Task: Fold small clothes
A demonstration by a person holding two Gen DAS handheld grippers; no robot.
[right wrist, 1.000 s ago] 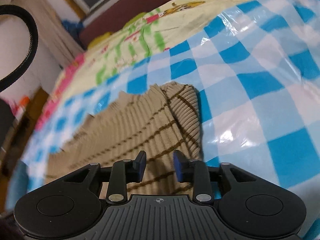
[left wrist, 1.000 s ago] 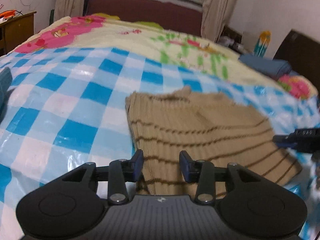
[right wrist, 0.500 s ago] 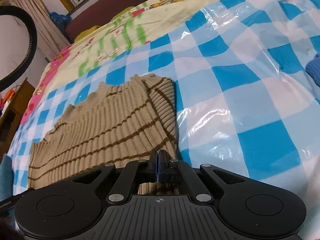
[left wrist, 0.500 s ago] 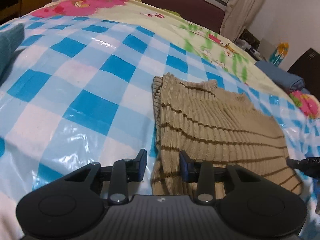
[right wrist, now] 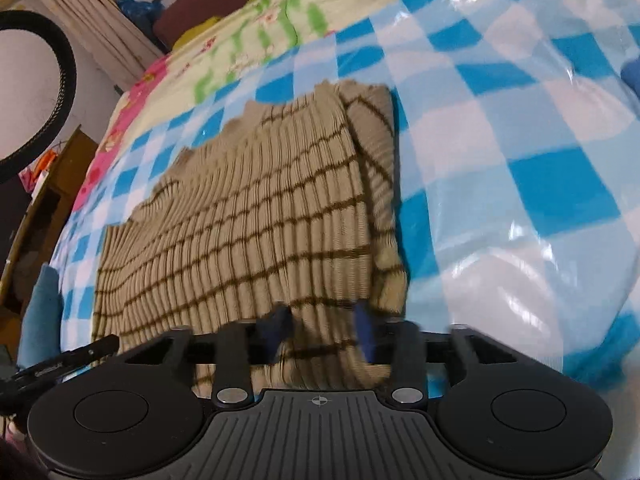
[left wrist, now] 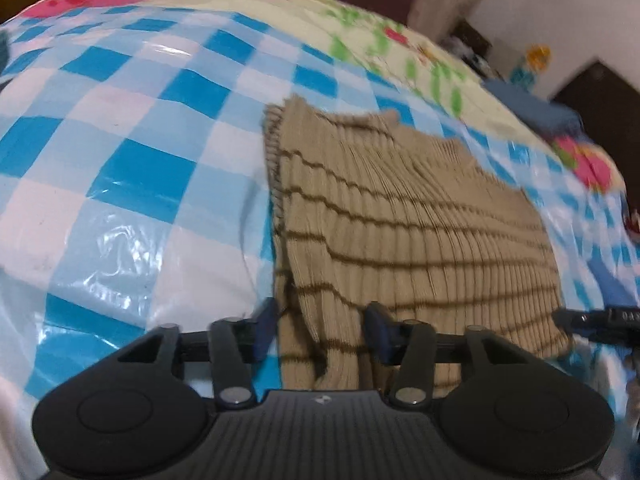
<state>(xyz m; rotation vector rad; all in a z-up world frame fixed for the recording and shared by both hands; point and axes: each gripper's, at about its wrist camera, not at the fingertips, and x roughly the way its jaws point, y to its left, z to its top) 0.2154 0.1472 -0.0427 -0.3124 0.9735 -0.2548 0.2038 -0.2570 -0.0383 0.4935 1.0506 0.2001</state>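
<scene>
Left wrist view: the sweater (left wrist: 408,216) lies flat on the checked sheet (left wrist: 132,168). The left gripper (left wrist: 320,330) is open, closing a little, around the near corner, not pinching it. It could grab the shiny sheet too.

Right wrist view: the right gripper (right wrist: 322,330) just opened (corner between its fingers, loose). That fold may flop back.
</scene>
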